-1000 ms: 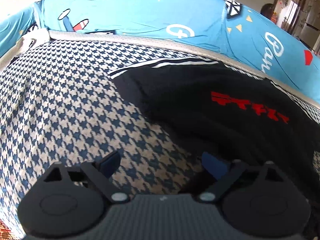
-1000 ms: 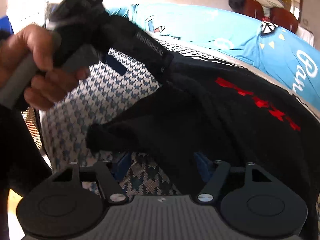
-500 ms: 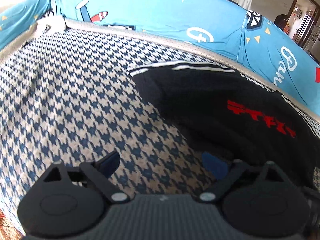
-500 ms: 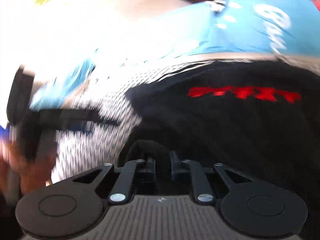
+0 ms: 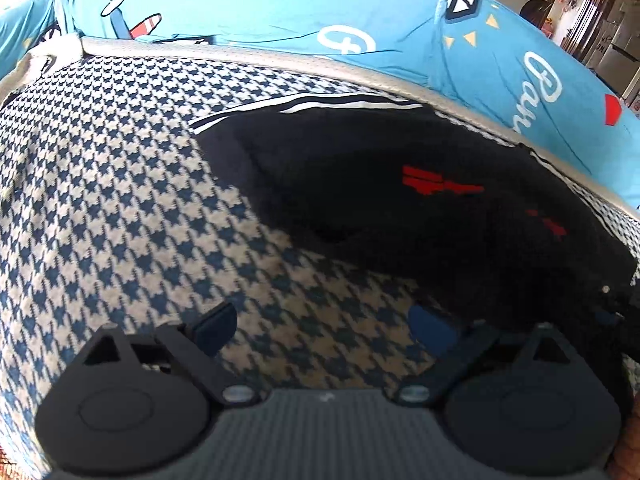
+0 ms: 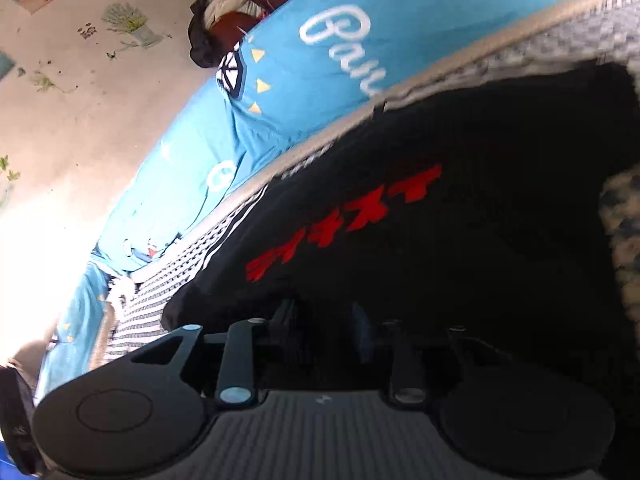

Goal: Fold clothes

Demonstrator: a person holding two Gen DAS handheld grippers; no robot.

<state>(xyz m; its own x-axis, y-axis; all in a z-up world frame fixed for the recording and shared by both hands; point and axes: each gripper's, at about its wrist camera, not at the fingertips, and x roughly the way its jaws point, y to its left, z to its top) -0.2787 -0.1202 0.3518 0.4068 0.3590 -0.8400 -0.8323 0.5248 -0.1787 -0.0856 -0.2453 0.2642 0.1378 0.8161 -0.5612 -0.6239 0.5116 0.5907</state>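
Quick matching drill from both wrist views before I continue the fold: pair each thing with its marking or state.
Things:
1. black garment
2. blue sheet
3. houndstooth cover
4. left gripper

Descriptions:
A. white script lettering and small triangles
B. red print on the fabric
C. jaws wide apart, nothing between them
D. navy and cream check, lying under the garment

Pairs: 1-B, 2-A, 3-D, 4-C

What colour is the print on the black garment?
Red, on the black garment; the print shows best in the right wrist view.
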